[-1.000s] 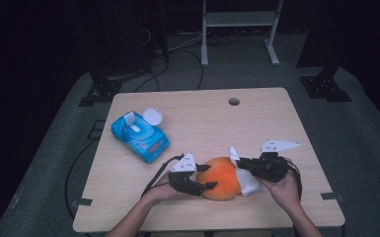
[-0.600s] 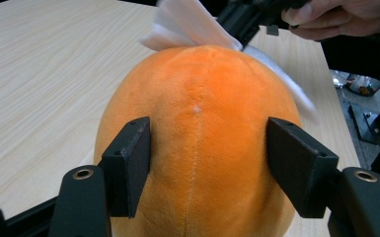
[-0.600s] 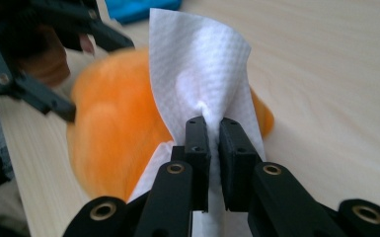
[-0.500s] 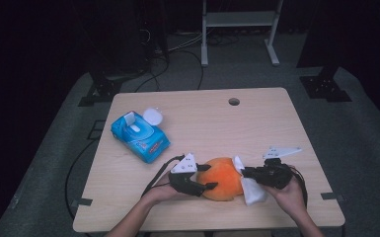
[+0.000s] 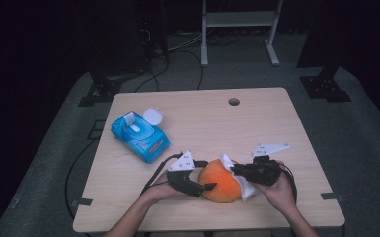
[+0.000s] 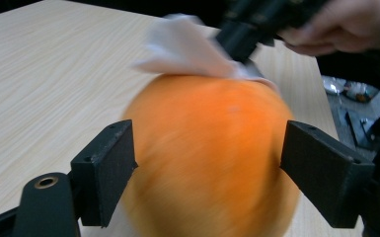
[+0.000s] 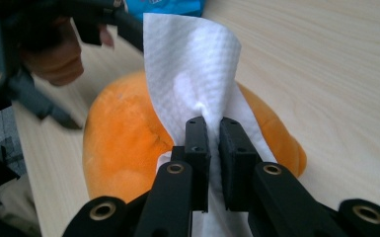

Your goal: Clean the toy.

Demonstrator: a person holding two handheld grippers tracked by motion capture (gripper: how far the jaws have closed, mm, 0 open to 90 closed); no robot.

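An orange plush ball (image 5: pixel 220 181) lies on the wooden table (image 5: pixel 256 123) near its front edge. My left gripper (image 5: pixel 207 175) holds it from the left. In the left gripper view the two jaws press on either side of the ball (image 6: pixel 207 158). My right gripper (image 5: pixel 234 171) is shut on a white wipe (image 5: pixel 246 187) that drapes over the ball's right side. In the right gripper view the wipe (image 7: pixel 192 64) stands up from the pinched jaws of my right gripper (image 7: pixel 213 123), against the ball (image 7: pixel 123 143).
A blue wipes pack (image 5: pixel 139 137) with its white lid flipped open lies at the table's left. A small round hole (image 5: pixel 234 101) sits near the far edge. Cables and stand legs lie on the floor beyond the table.
My right gripper has dragged the wipe from the ball's top down its right side, toward the front edge. The left gripper and the ball have stayed in place.
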